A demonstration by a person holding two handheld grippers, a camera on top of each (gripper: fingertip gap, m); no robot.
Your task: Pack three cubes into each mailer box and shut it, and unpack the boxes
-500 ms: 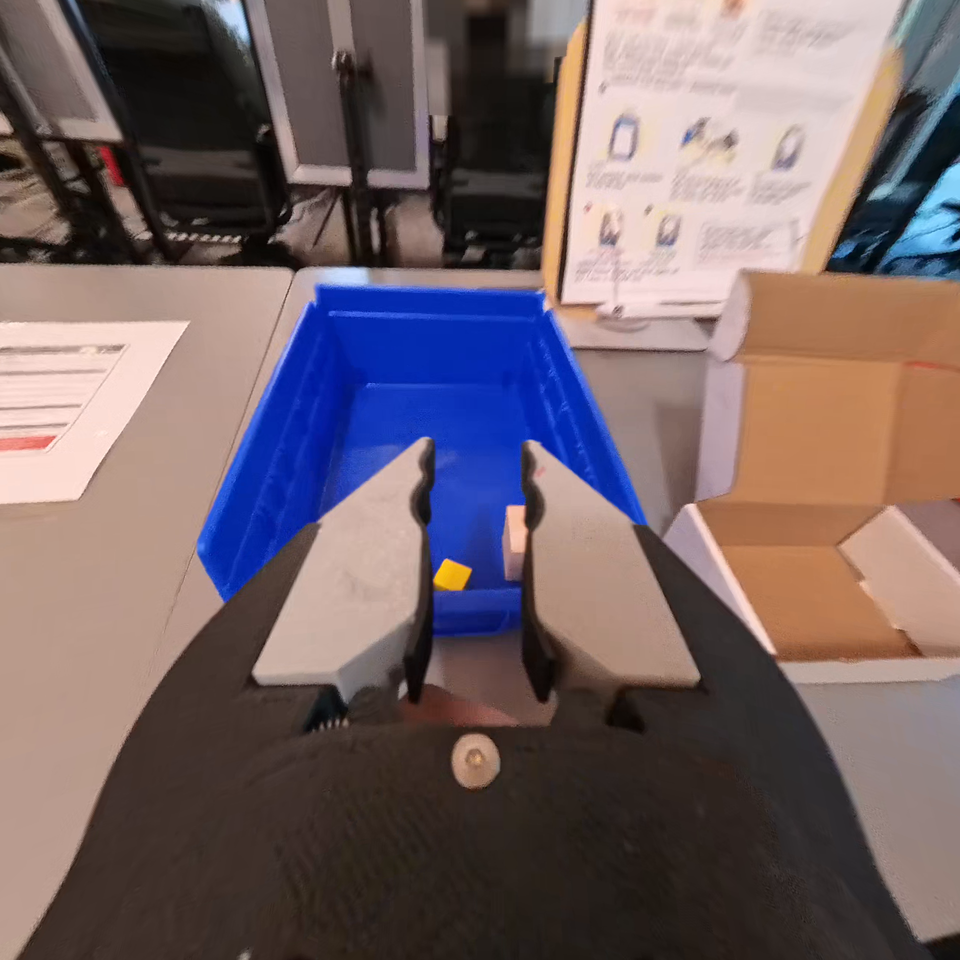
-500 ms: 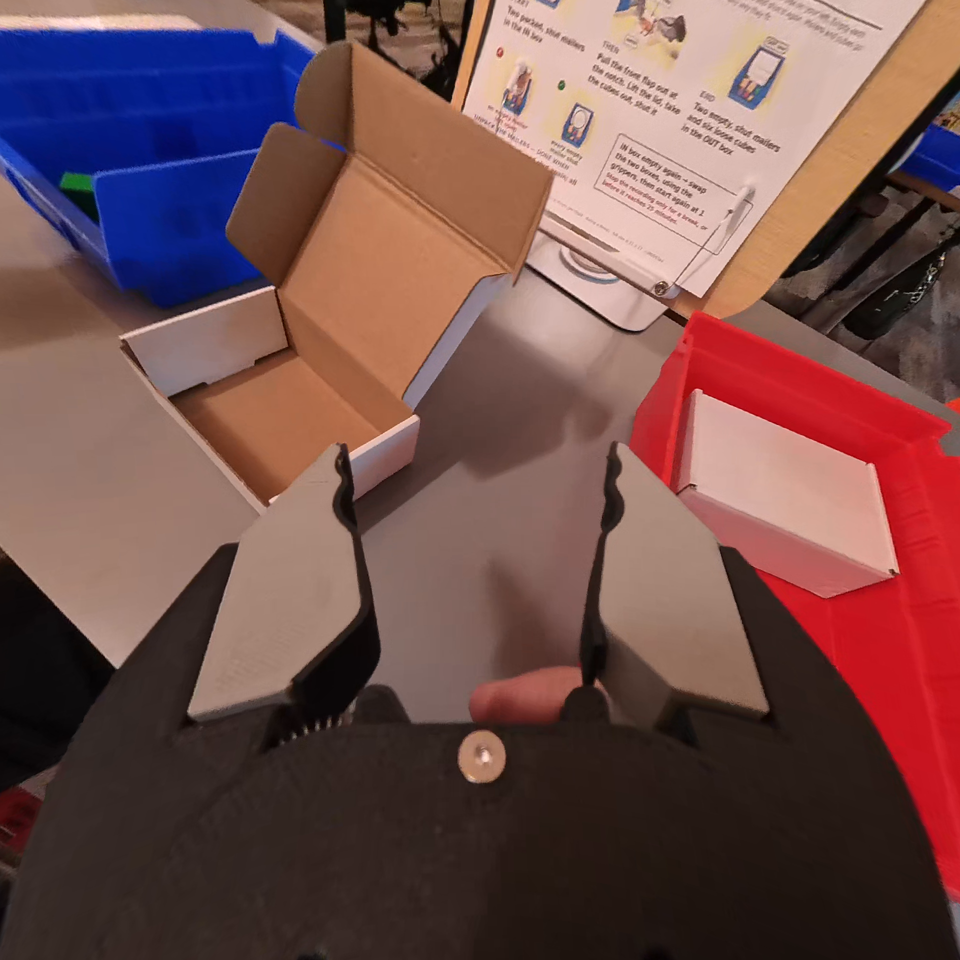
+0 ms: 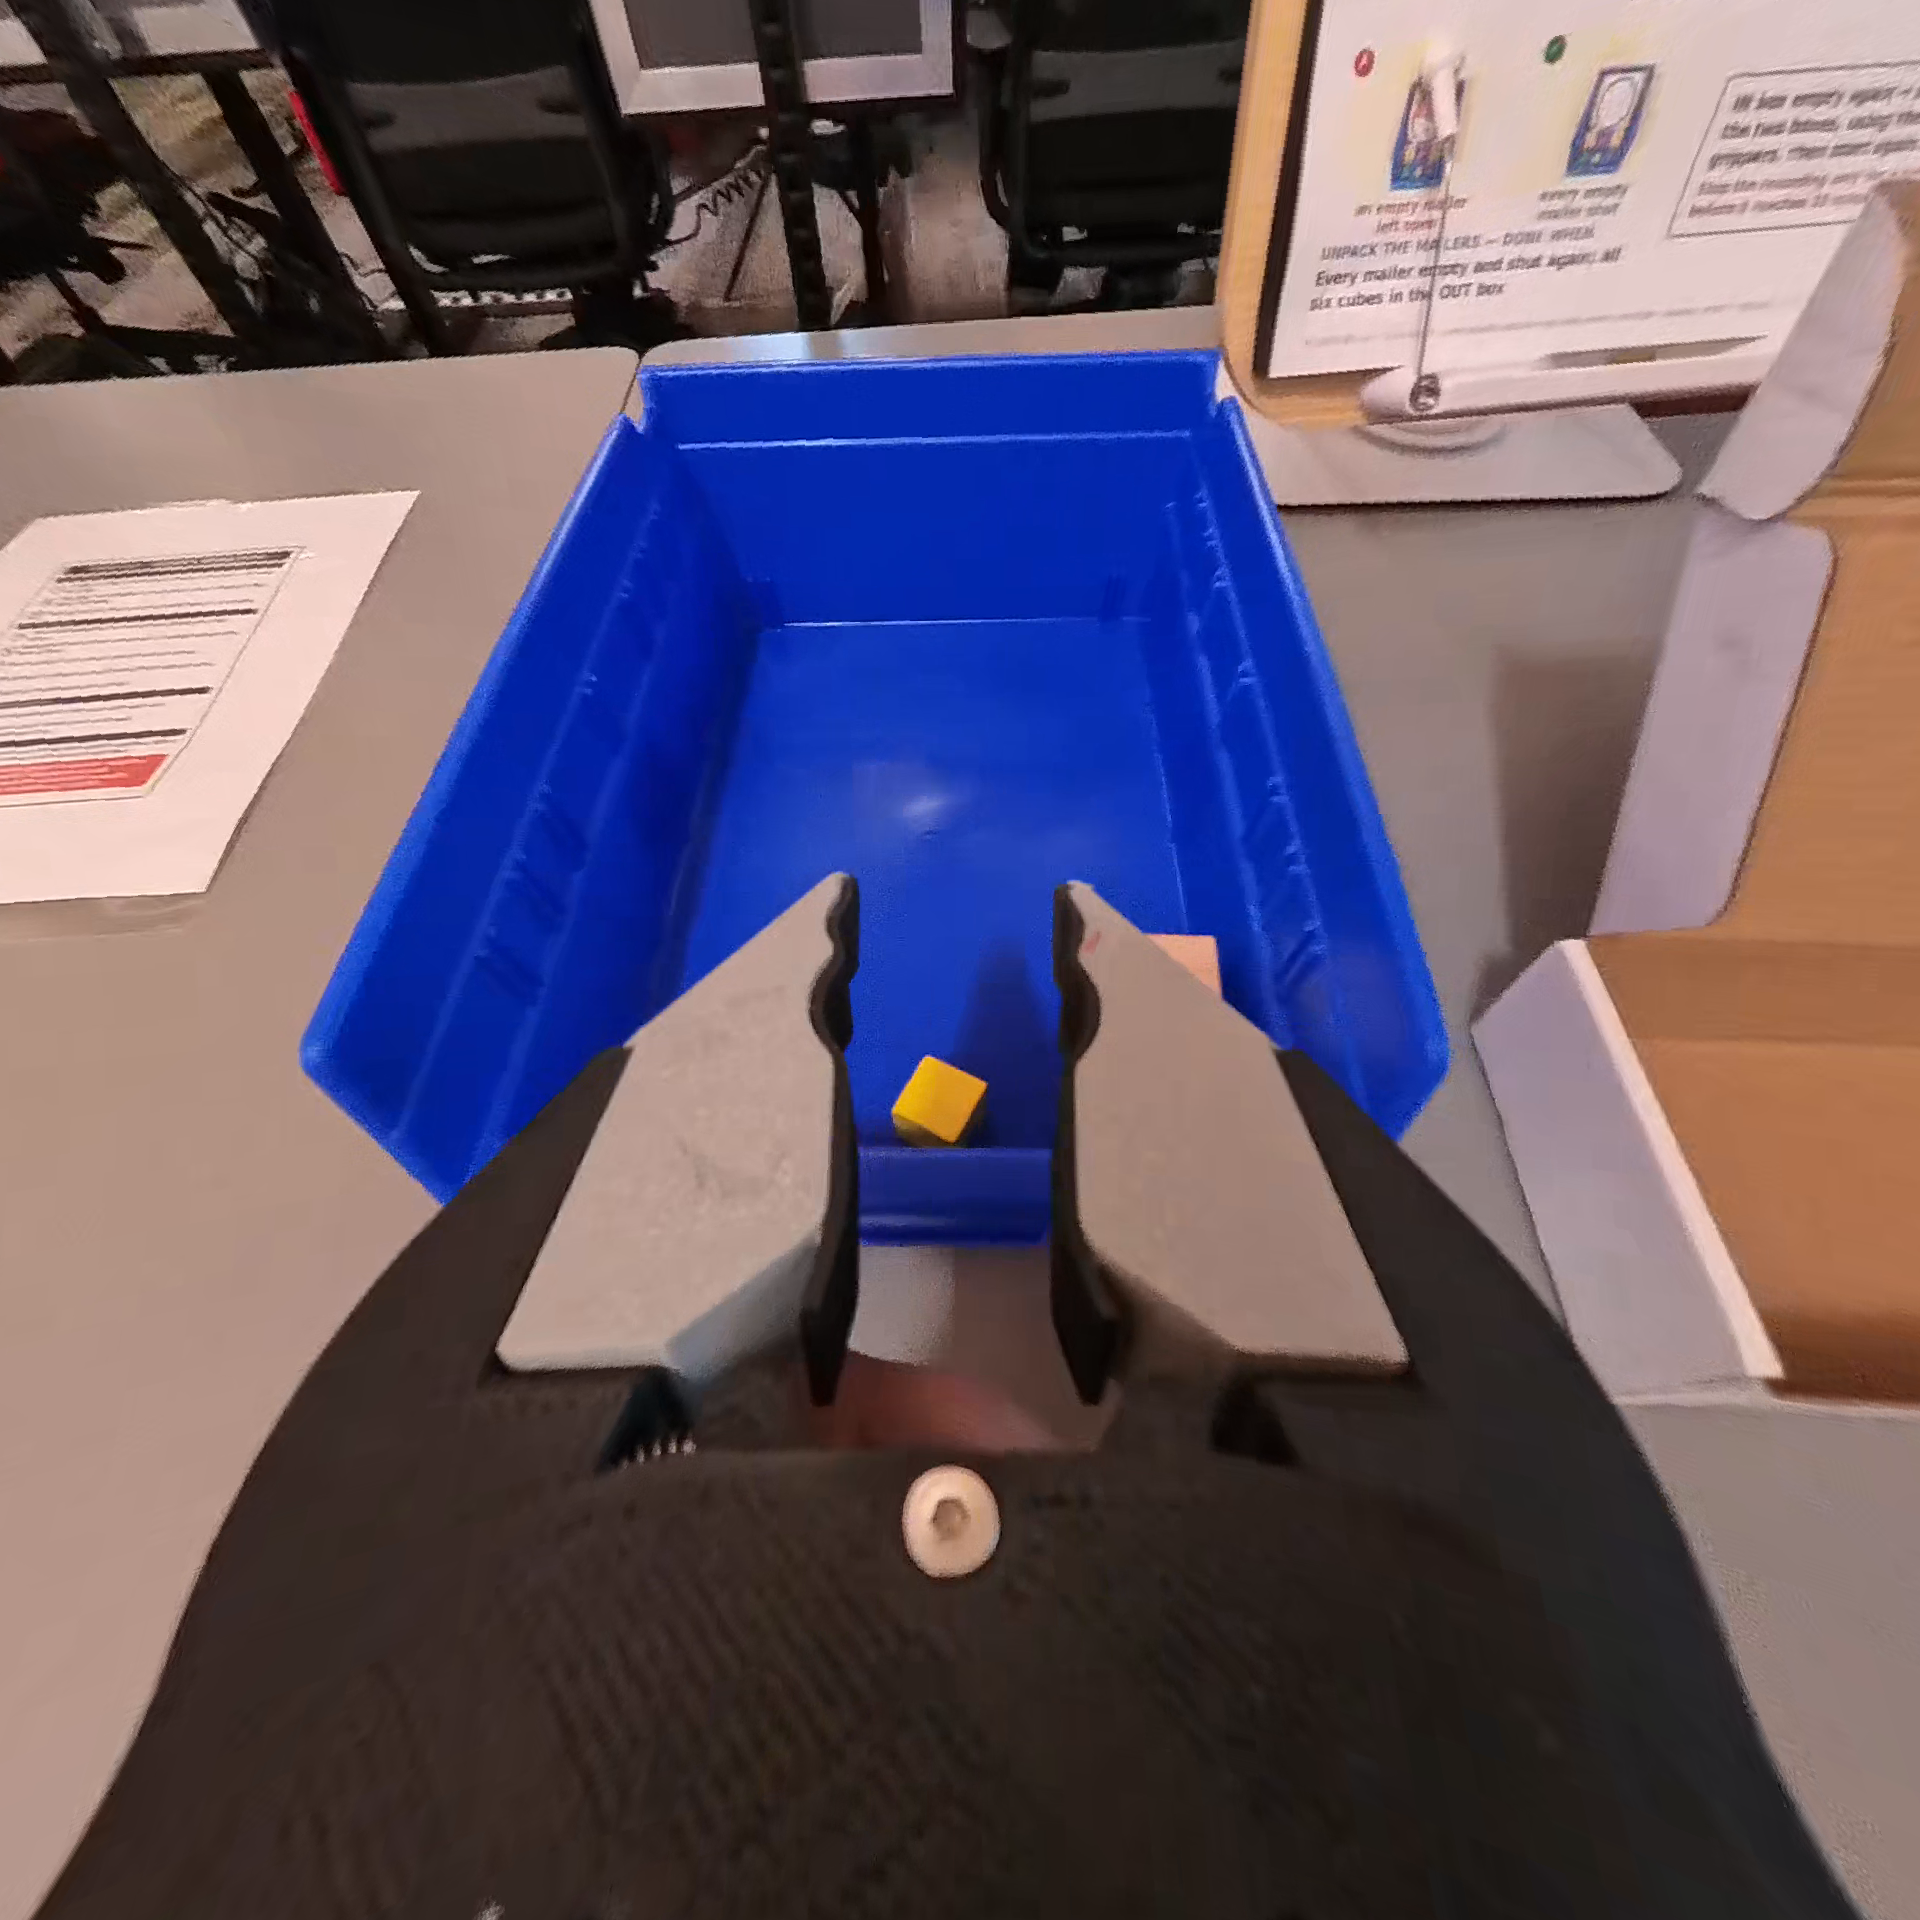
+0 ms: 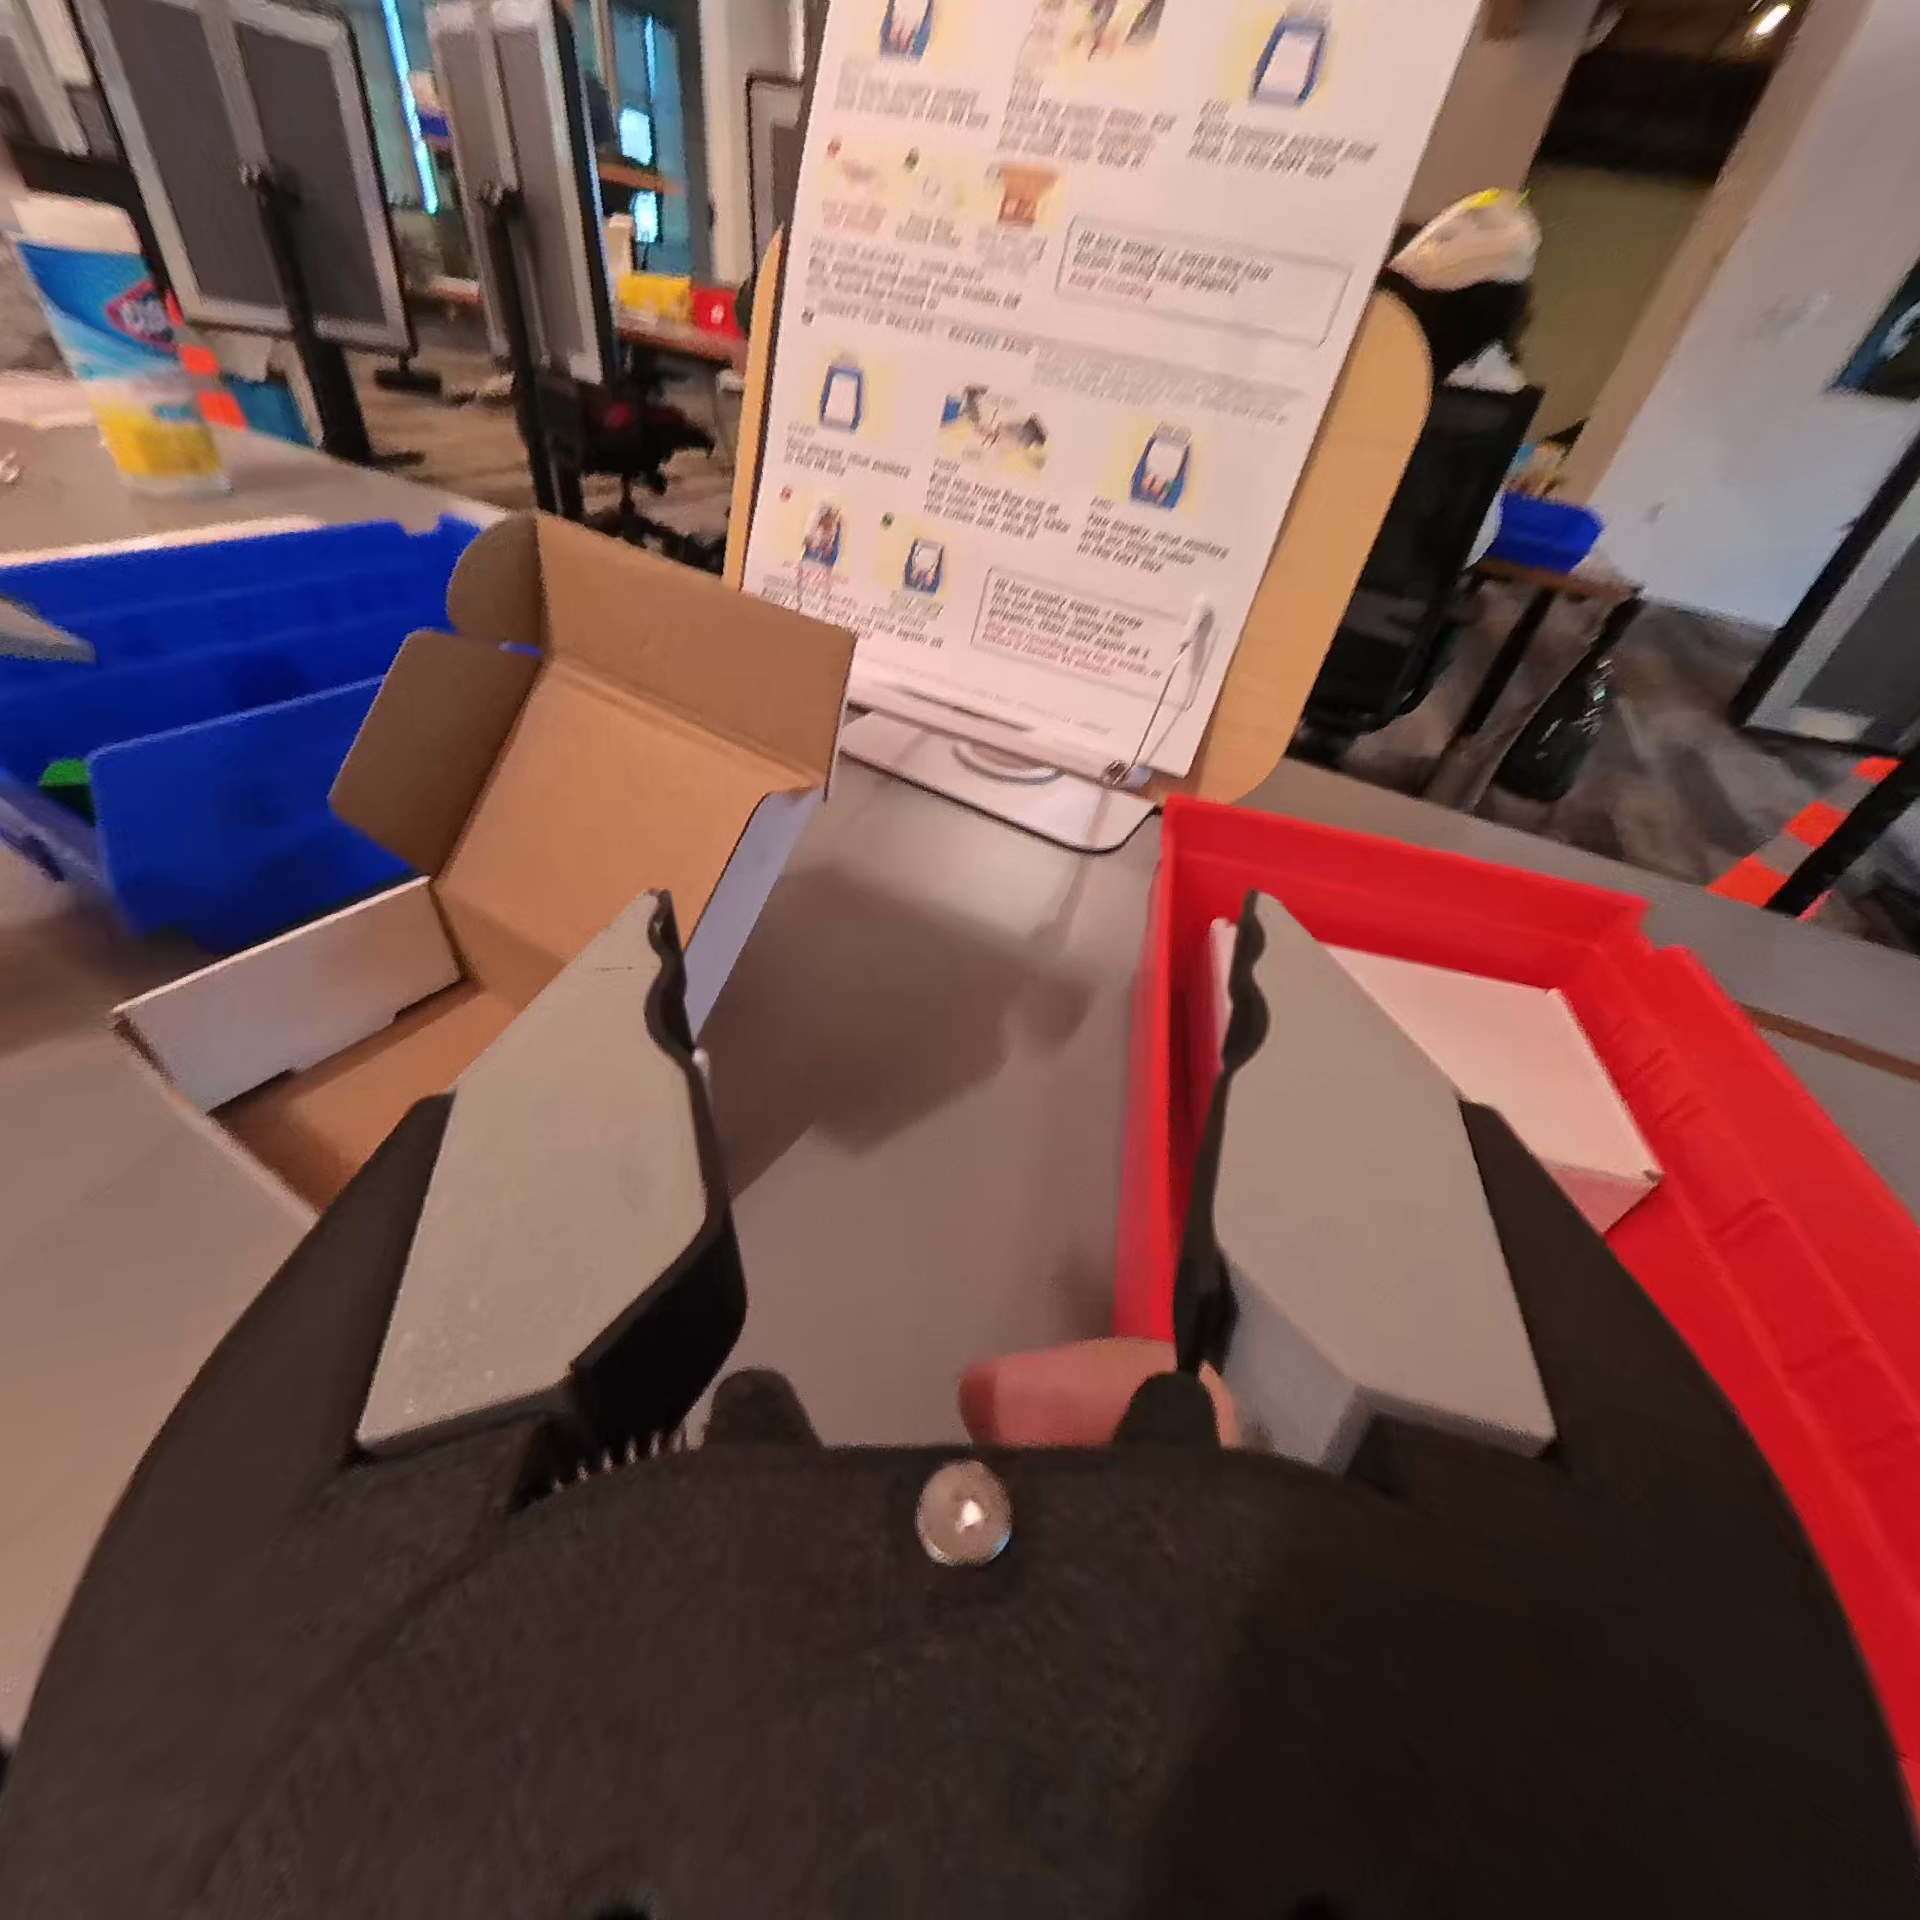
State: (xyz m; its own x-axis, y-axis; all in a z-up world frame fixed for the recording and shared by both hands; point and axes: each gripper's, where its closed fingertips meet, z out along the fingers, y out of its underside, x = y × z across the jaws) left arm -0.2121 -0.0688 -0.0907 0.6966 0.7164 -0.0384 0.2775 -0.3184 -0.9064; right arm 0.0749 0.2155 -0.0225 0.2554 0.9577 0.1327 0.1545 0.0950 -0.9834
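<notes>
In the left wrist view, a blue bin [image 3: 499, 914] holds a yellow cube [image 3: 937, 1101] near its front wall and a pale wooden cube [image 3: 1184, 954], partly hidden behind my right finger. My left gripper [image 3: 954, 904] is open and empty above the bin's front end, over the yellow cube. An open mailer box [image 3: 1787, 1122] lies to the right of the bin, lid up. In the right wrist view, my right gripper [image 4: 956, 925] is open and empty above the grey table, between the open mailer box [image 4: 582, 790] and a red bin [image 4: 1714, 1122] holding a shut white mailer box [image 4: 1496, 1049].
An instruction sheet on a wooden stand [image 4: 1049, 343] stands behind the boxes. A printed paper [image 3: 135, 686] lies left of the blue bin. The blue bin [image 4: 208, 727] shows a green cube [image 4: 62, 774]. A wipes canister [image 4: 125, 343] stands far left.
My left gripper has risen and tilted down over the blue bin, so more of the bin's floor shows. My right gripper has lifted and swung right toward the red bin, still open.
</notes>
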